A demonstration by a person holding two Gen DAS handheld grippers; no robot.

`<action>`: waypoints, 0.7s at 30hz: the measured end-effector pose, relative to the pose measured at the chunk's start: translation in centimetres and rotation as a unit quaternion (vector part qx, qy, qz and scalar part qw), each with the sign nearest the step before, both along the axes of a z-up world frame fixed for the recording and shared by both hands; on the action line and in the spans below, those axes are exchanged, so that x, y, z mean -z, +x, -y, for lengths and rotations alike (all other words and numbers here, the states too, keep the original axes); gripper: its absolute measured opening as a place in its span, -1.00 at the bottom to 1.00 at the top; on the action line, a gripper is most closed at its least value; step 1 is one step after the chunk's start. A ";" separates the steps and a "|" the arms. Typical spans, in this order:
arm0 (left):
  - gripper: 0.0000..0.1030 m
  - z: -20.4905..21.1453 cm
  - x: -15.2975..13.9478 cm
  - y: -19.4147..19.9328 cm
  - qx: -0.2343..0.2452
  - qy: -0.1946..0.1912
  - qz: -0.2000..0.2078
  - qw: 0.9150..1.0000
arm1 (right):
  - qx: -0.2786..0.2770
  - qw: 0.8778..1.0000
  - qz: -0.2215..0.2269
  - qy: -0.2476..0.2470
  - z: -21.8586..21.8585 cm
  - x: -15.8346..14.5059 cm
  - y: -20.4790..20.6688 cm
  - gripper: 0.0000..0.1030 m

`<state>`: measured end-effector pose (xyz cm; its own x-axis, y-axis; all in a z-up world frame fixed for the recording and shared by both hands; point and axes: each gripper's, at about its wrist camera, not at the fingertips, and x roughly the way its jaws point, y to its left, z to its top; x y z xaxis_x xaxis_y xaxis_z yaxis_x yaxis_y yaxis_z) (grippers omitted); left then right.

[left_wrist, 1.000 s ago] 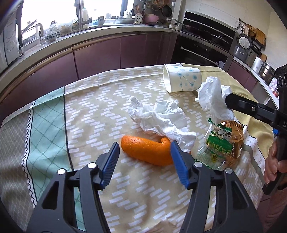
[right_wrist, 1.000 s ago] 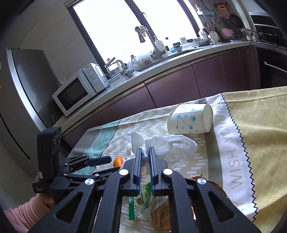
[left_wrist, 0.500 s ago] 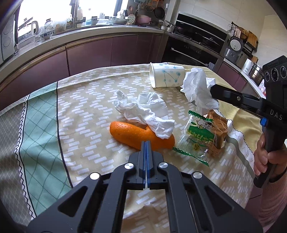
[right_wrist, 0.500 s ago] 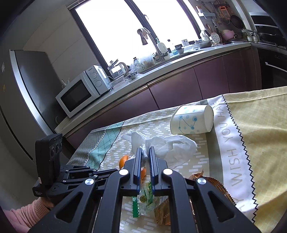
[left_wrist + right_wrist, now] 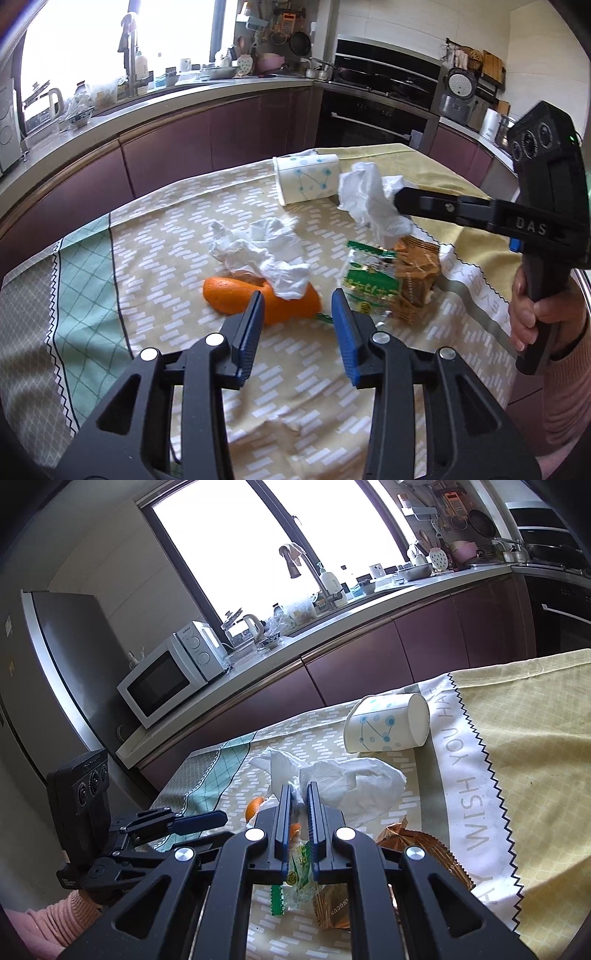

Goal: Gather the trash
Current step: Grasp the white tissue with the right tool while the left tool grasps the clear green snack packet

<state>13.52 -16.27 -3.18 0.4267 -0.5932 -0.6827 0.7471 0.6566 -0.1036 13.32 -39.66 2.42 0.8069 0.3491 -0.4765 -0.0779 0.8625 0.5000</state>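
An orange peel [image 5: 255, 299] lies on the tablecloth, partly under a crumpled white tissue [image 5: 266, 247]. My left gripper [image 5: 297, 306] hovers just short of the peel. Its jaws are opening and nothing is pressed between the pads. To the right lie a green snack wrapper [image 5: 365, 284] and a brown one [image 5: 413, 280]. Above them my right gripper [image 5: 399, 201] is shut on a second white tissue [image 5: 369, 203]. In the right wrist view the right gripper [image 5: 299, 790] pinches that tissue [image 5: 332, 786], with the left gripper [image 5: 225, 827] at lower left.
A paper cup [image 5: 306, 177] with a blue pattern lies on its side at the far end of the table. The table edge [image 5: 55, 243] drops off to the left. Purple cabinets [image 5: 166, 147], a microwave [image 5: 166, 679] and an oven [image 5: 380, 110] ring the room.
The left gripper stood open by the peel, shut on nothing half a second ago, and now stands open again, a little higher and further back. The right gripper stayed still with its tissue.
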 end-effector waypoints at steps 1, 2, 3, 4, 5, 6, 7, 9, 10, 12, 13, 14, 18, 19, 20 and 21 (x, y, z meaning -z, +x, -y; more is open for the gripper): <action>-0.28 0.5 0.0 -0.8 0.015 0.000 0.002 1.000 | 0.001 1.000 0.001 0.001 0.2 0.0 -0.2 -0.85; -0.27 1.0 -0.1 -1.5 0.028 0.000 0.002 1.000 | 0.003 1.000 0.001 0.001 0.4 -0.1 -0.3 -0.85; -0.26 1.4 0.0 -2.1 0.041 0.000 0.000 0.999 | 0.005 1.000 0.001 0.002 0.5 0.0 -0.5 -0.85; -0.22 2.0 0.1 -2.5 0.052 0.002 -0.005 0.999 | 0.006 1.000 0.001 0.003 0.6 0.0 -0.6 -0.85; -0.17 2.5 0.4 -2.8 0.059 0.004 -0.014 0.998 | 0.007 1.000 0.001 0.003 0.7 0.0 -0.7 -0.85; -0.17 3.0 0.8 -3.0 0.062 0.008 -0.025 0.998 | 0.007 1.000 0.001 0.005 0.9 0.1 -0.8 -0.85; -0.17 3.4 1.2 -3.0 0.060 0.015 -0.036 0.997 | 0.007 1.000 0.002 0.006 0.9 0.1 -0.9 -0.85; -0.17 3.5 2.0 -3.0 0.053 0.016 -0.052 0.997 | 0.007 1.000 0.002 0.008 1.0 0.2 -1.0 -0.85; -0.16 3.5 2.2 -3.0 0.044 0.019 -0.055 0.997 | 0.007 1.000 0.002 0.008 1.1 0.2 -1.0 -0.85; -0.12 3.5 2.7 -2.7 0.032 0.025 -0.057 0.998 | 0.006 1.000 0.001 0.012 1.2 0.5 -1.0 -0.85; -0.11 3.5 2.9 -2.4 0.030 0.025 -0.068 0.997 | 0.007 1.000 0.000 0.013 1.3 0.6 -1.0 -0.85; -0.11 3.5 3.1 -2.2 0.028 0.024 -0.080 0.996 | 0.007 1.000 0.000 0.015 1.4 0.8 -1.0 -0.85; -0.13 4.3 3.9 -1.8 0.026 0.019 -0.111 0.993 | 0.007 1.000 -0.002 0.021 1.6 1.1 -1.0 -0.85; -0.14 4.5 4.0 -1.7 0.023 0.018 -0.114 0.993 | 0.006 1.000 -0.003 0.022 1.6 1.2 -1.1 -0.85; -0.14 4.6 4.0 -1.6 0.021 0.015 -0.118 0.993 | 0.005 1.000 -0.005 0.023 1.6 1.4 -1.0 -0.85; -0.15 4.6 4.0 -1.3 0.018 0.010 -0.123 0.992 | 0.003 1.000 -0.006 0.023 1.6 1.5 -1.0 -0.85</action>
